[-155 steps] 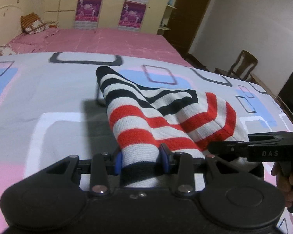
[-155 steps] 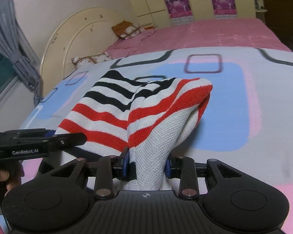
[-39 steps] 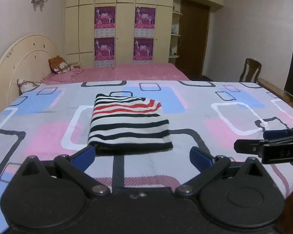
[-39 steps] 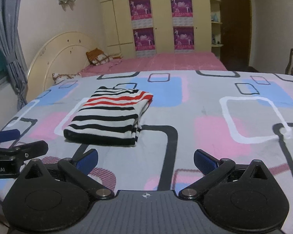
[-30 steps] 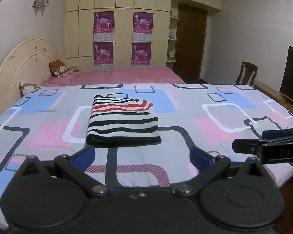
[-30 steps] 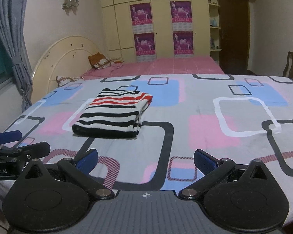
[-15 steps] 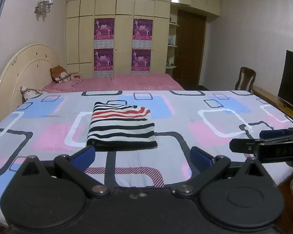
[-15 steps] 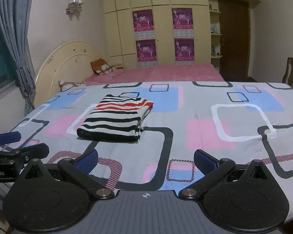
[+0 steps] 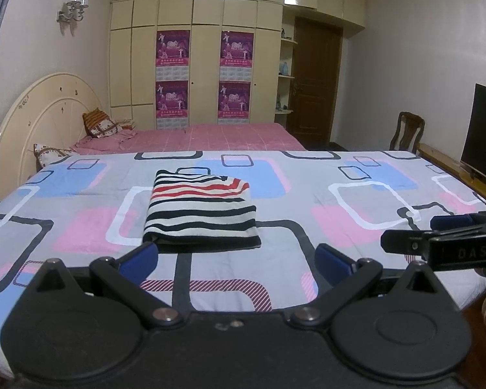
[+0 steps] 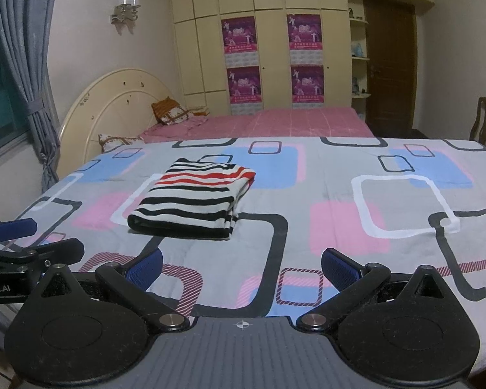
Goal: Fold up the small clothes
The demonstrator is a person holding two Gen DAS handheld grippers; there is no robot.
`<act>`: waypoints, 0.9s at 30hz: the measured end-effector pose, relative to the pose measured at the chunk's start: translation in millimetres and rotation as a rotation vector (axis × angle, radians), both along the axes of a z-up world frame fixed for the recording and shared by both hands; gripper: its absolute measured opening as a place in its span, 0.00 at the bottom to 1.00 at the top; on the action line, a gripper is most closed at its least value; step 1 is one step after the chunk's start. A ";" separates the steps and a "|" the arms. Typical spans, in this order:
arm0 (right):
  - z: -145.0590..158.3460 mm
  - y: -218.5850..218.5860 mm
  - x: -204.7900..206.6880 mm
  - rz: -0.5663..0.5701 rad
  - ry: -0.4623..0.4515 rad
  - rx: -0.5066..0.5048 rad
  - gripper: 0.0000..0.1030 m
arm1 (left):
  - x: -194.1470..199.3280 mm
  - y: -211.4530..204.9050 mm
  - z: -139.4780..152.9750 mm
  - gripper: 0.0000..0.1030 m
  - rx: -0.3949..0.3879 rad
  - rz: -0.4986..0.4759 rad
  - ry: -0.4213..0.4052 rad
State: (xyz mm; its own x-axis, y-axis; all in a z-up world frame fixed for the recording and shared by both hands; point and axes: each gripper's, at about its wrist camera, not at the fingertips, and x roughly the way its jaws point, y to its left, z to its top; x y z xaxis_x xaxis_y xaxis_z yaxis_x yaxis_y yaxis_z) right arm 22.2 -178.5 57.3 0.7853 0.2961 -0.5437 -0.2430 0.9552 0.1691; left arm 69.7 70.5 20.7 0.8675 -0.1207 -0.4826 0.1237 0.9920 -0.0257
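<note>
Both claws have drawn back from the folded red, black and white striped knit garment (image 9: 201, 209), the left claw (image 9: 235, 261) and right claw (image 10: 241, 264) gaping empty over the patterned grey, pink and blue bedspread (image 10: 340, 227), so folding looks finished, with nothing left but perhaps fetching another piece.

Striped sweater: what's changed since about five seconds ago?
Both grippers let go: the left gripper and right gripper were clamped on the red, black and white striped knit sweater, and now stand open, pulled back. The sweater went from lifted to folded flat. The patterned bedspread is unchanged.
</note>
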 end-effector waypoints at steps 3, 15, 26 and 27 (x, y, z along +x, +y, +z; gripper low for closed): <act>-0.3 -2.1 1.1 0.003 0.000 0.000 1.00 | 0.8 -0.2 0.4 1.00 -0.002 0.000 0.000; -0.2 -3.2 5.8 0.009 -0.002 -0.001 1.00 | 1.6 -1.1 0.7 1.00 -0.004 -0.001 -0.001; -0.7 -4.2 8.2 0.027 -0.005 -0.005 1.00 | 2.7 0.6 0.5 1.00 -0.009 0.003 -0.003; -0.7 -4.1 8.2 0.028 -0.006 -0.005 1.00 | 2.6 0.7 0.5 1.00 -0.009 0.002 -0.003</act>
